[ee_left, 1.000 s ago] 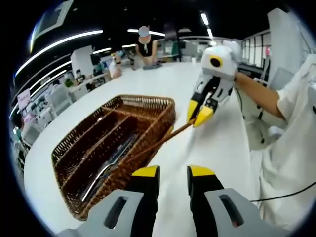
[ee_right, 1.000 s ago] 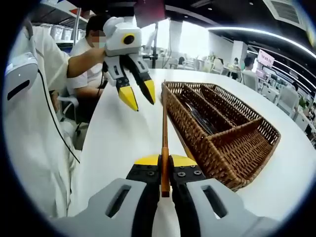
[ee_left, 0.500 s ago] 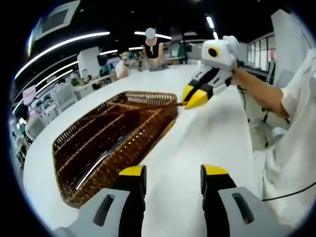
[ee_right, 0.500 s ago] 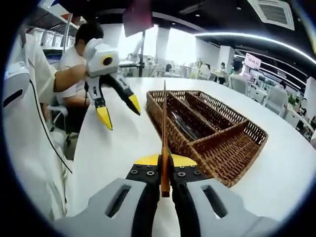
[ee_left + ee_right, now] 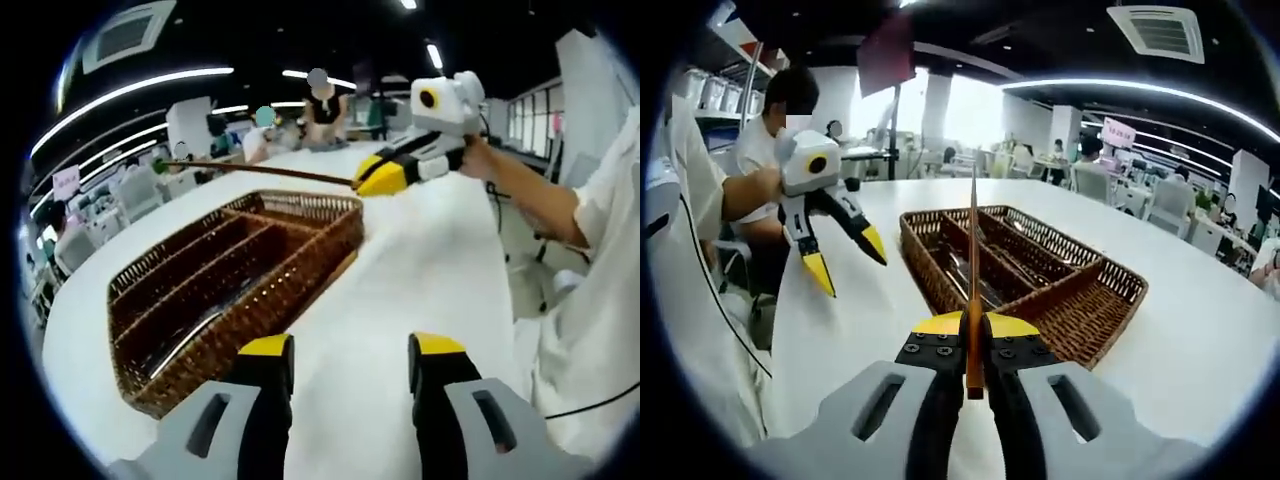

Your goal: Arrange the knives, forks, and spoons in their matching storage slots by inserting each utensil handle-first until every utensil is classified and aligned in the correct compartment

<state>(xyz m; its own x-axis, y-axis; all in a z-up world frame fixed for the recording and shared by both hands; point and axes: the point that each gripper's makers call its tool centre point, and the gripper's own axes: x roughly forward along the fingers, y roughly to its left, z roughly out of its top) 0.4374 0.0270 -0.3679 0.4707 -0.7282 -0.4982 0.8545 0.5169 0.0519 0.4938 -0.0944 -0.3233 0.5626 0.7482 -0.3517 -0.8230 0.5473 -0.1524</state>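
We see the right claw [image 5: 974,328] pinching a long, thin brown-handled utensil [image 5: 973,270] above the wicker tray [image 5: 1080,320]; the left claw [image 5: 340,362] is spread, empty.

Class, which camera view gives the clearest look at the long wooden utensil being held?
The left gripper view: the wooden utensil is seen side-on, sticking out of the right claw above the wicker basket. The right gripper view shows it foreshortened, clamped between its own jaws.
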